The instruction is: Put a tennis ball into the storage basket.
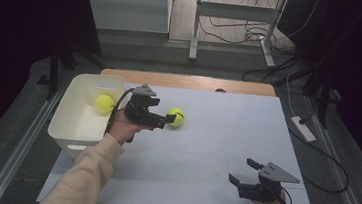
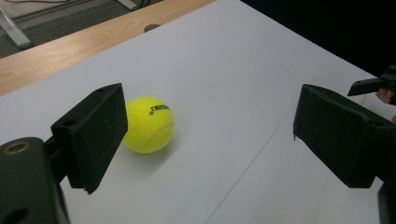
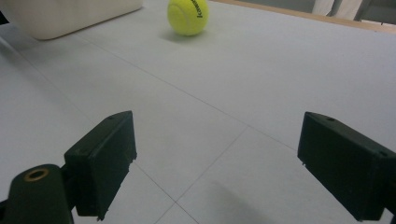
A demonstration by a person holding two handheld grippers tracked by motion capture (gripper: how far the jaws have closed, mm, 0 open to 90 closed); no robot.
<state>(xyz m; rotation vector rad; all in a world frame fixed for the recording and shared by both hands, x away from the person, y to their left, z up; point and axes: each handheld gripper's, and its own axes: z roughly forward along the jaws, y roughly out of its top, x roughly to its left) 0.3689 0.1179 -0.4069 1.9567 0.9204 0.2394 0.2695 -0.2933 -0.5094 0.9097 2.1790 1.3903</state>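
- Since one tennis ball (image 1: 104, 103) already sits in the white bin (image 1: 61, 123), the job reads as loading balls into it; the second ball (image 1: 176, 116) is out on the white table (image 1: 214, 150), just right of the bin and not touching it.
- The left gripper (image 1: 167, 120) hovers right at that ball, jaws spread wide with nothing between them. In the left gripper view the ball (image 2: 148, 124) lies next to the left-hand jaw, off-centre in the gap, so I'd say the gripper needs to shift sideways before closing.
- Can't tell from the high view whether a jaw tip already touches the ball; in the left gripper view they look barely apart.
- The wide opening makes sense: a round ball rolls if nudged, so spare room on both sides lets the jaws straddle it first.
- The right gripper (image 1: 241, 177) is parked low at the near right of the table, well apart from the ball, jaws also wide and empty. Its view looks across the bare table toward the ball (image 3: 187, 16) and the bin wall (image 3: 70, 16); likely just kept out of the way.
- The bin stands at the left edge, close to the left hand (image 1: 123, 129), a short carry.
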